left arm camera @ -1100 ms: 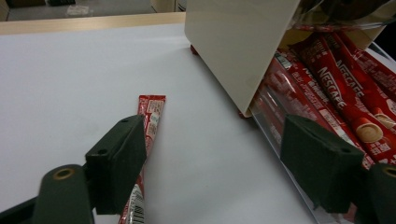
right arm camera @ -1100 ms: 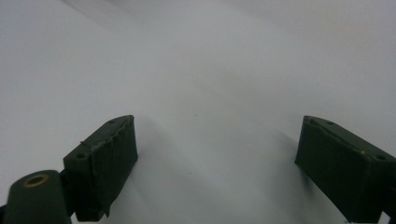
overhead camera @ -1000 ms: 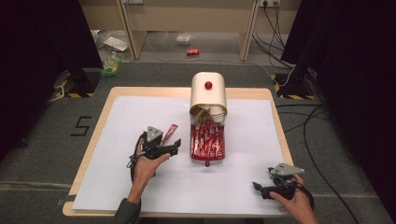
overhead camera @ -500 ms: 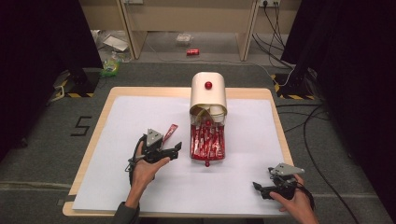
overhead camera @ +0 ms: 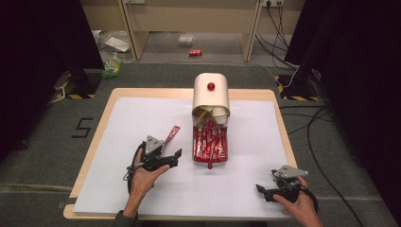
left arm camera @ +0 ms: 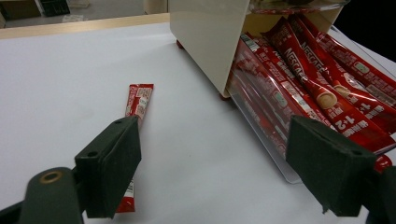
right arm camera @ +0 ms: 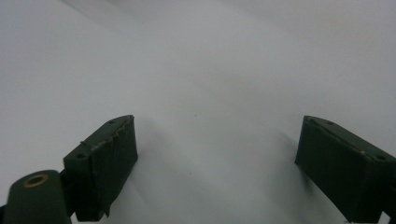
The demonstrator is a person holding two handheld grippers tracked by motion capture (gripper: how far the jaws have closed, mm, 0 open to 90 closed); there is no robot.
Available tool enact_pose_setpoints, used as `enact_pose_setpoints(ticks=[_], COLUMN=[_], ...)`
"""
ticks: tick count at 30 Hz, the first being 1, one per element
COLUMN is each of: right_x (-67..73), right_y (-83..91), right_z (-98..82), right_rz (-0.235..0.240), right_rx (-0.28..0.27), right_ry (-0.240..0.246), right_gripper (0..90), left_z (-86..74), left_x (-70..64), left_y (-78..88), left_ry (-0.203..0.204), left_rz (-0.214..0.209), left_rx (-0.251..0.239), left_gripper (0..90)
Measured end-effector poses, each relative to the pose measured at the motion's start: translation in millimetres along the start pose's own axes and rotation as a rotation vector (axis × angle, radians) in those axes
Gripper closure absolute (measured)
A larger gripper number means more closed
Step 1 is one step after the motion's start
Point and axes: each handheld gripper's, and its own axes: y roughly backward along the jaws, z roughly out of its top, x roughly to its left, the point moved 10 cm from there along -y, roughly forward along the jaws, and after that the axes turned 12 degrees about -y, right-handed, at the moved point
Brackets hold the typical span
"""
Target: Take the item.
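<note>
Jaws of our left gripper (left arm camera: 212, 172) stand spread wide, gripping nothing. The loose red sachet (left arm camera: 134, 121) lies flat on the white sheet (left arm camera: 60, 84), beside the left jaw, apart from the cream dispenser (overhead camera: 211, 96). Our right gripper (right arm camera: 215, 168) rests spread, well apart.

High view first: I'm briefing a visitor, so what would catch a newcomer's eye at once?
The cream round-topped dispenser box with a red knob stands mid-table on the white sheet, its clear tray full of red instant-coffee stick packets. One single red stick packet lies alone to its left, just ahead of the open left tool. The right tool, also open, rests near the table's front right.
</note>
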Motion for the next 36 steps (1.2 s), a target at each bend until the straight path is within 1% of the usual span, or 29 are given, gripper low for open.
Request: enact_pose_setpoints(ticks=[6,11,14,23,31,32,34,35,36], right_x=[0.3,0.0,0.0,0.0,0.2,0.1,0.0,0.0,0.0], right_y=[0.1,-0.1,-0.1,0.0,0.1,0.1,0.0,0.0,0.0], right_z=[-0.2,0.1,0.1,0.0,-0.1,-0.1,0.0,0.0,0.1], right_rz=[0.001,0.001,0.001,0.001,0.000,0.000,0.000,0.000,0.000], right_rx=[0.001,-0.001,-0.001,0.000,0.000,0.000,-0.001,-0.001,-0.001], right_ry=[-0.002,0.000,0.000,0.000,-0.001,0.000,0.000,0.000,0.000], right_gripper=[12.8,12.8,12.8,12.8,12.8,12.8,12.8,12.8,12.8], left_z=[1.0,-0.5,-3.1,-9.9,-15.3,-16.9,-18.8,-18.8,-21.8], left_x=[-4.1,-6.7,-9.2,-14.2,-22.5,-25.2,-29.0,-29.0,-32.8], left_y=[6.1,10.6,14.0,16.4,20.2,21.4,22.3,22.3,22.8], left_ry=[-0.013,-0.013,-0.020,-0.021,-0.036,-0.040,-0.037,-0.037,-0.042], left_rz=[-0.005,-0.008,-0.012,-0.020,-0.036,-0.042,-0.049,-0.049,-0.057], left_rx=[-0.013,-0.015,-0.016,-0.011,-0.014,-0.011,-0.012,-0.012,-0.008], left_gripper=[17.9,17.6,17.4,17.0,16.8,16.8,16.7,16.7,16.7])
